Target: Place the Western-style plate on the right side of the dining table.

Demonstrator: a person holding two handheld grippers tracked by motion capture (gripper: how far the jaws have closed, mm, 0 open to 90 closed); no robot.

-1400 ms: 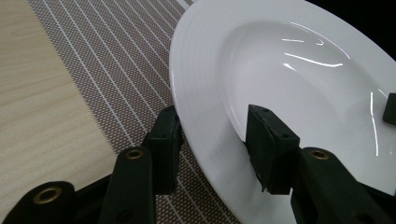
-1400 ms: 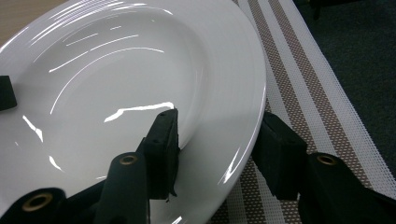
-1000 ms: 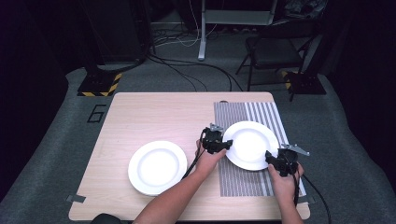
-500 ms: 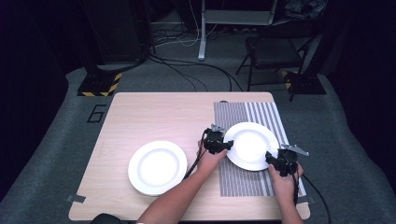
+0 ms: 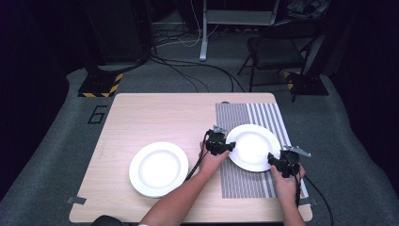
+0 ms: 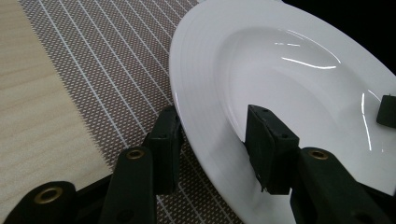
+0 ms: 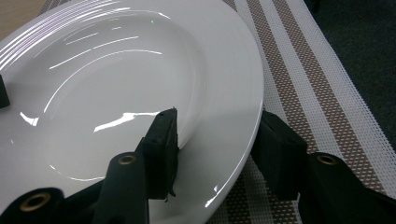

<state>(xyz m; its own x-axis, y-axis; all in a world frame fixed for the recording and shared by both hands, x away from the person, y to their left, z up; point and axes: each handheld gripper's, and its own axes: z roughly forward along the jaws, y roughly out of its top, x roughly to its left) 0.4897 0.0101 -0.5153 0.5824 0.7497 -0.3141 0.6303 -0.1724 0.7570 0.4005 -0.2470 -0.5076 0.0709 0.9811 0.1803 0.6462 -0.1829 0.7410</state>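
- Plate (image 5: 253, 147) sits on the striped mat (image 5: 244, 181) at the right side of the table (image 5: 155, 113); a second plate (image 5: 158, 168) lies on bare wood to the left, well apart.
- Left gripper (image 5: 226, 147) straddles the near-left rim: one jaw over the plate's inside, the other beneath the edge by the mat. From its own view the jaws look part-closed around the rim (image 6: 196, 140), though I cannot tell whether the pads truly press or just bracket it.
- Right gripper (image 5: 273, 160) does the same at the near-right rim (image 7: 243, 140), one jaw inside, one under the lip; same doubt about real pressure.
- My read: this is a two-handed lift about to begin.
- To do it well, I'd say close both sets of jaws firmly before raising, since glazed china looks slippery.
- Raise both hands together and keep the plate level; one hand leading would tilt it and could lever the rim out.
- Clear the mat fully before carrying sideways, so the underside jaws don't drag the weave.
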